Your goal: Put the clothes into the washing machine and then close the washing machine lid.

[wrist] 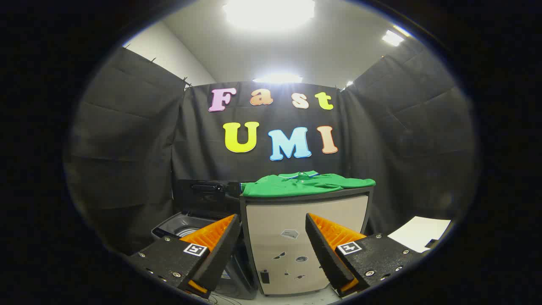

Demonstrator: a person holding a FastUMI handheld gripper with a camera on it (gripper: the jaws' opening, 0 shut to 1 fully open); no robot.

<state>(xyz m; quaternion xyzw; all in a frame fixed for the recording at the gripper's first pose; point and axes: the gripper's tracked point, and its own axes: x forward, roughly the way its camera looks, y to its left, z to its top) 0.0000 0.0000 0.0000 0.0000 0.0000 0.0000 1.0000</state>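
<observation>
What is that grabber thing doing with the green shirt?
Nothing yet. The gripper is open and holds nothing. The green shirt lies flat on top of a beige cabinet, beyond the fingers. The washing machine sits beside the cabinet with its lid up, waiting for the shirt.

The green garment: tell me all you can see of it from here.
The green garment looks like a soft polo shirt with a lighter-trimmed collar, lying flat on the beige cabinet, one edge drooping over its front rim. It lies beyond the open gripper, which touches nothing. The washing machine stands beside the cabinet, lid up.
</observation>
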